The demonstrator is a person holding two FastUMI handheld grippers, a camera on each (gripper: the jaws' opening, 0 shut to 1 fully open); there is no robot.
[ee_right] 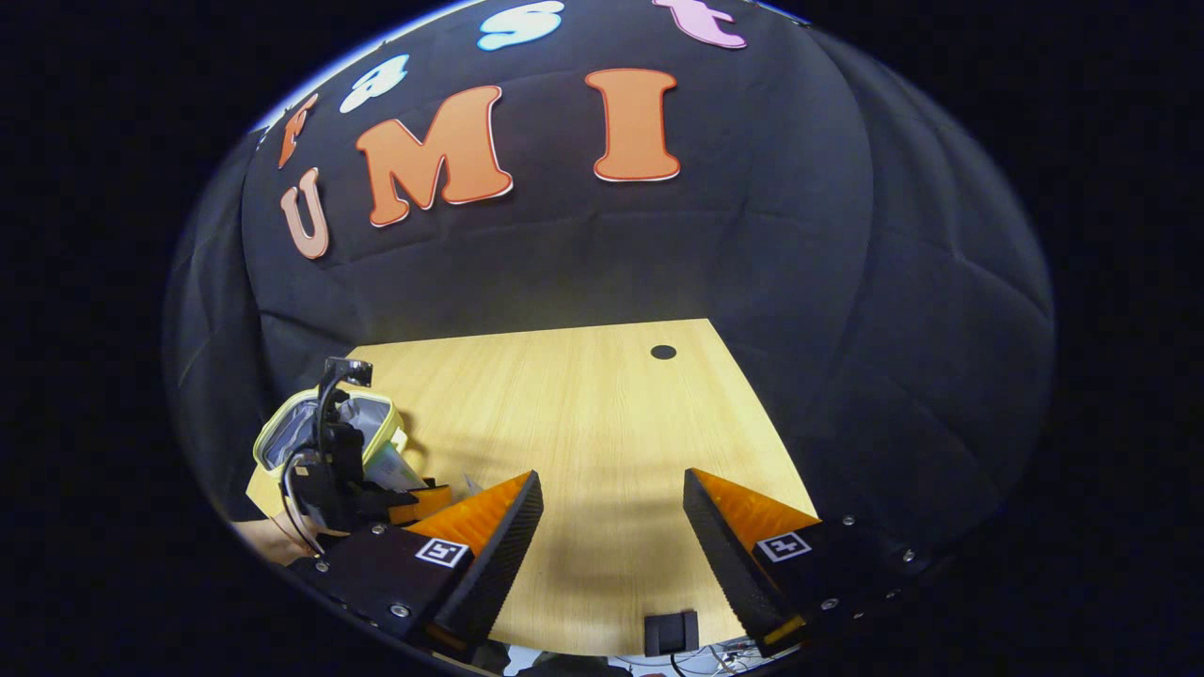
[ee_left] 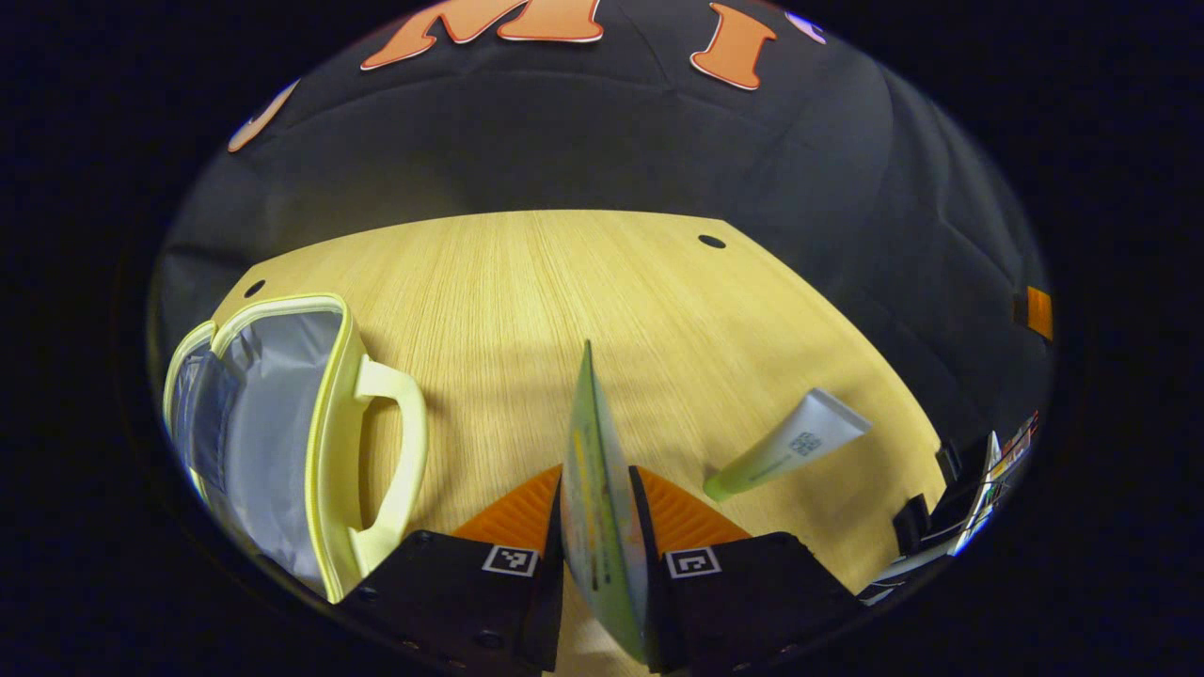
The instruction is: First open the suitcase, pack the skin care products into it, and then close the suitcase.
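Observation:
A pale yellow suitcase lies open on the wooden table at the left, showing its grey lining and its handle. My left gripper is shut on a flat green skin care packet, held on edge above the table just right of the suitcase. A white and green tube lies on the table further right. In the right gripper view, my right gripper stands open above bare table, and the left gripper hovers beside the suitcase at the far left.
The wooden table has small dark holes near its far corners. Black gear and cables sit at the table's right edge in the left gripper view. A small black block sits at the near edge in the right gripper view.

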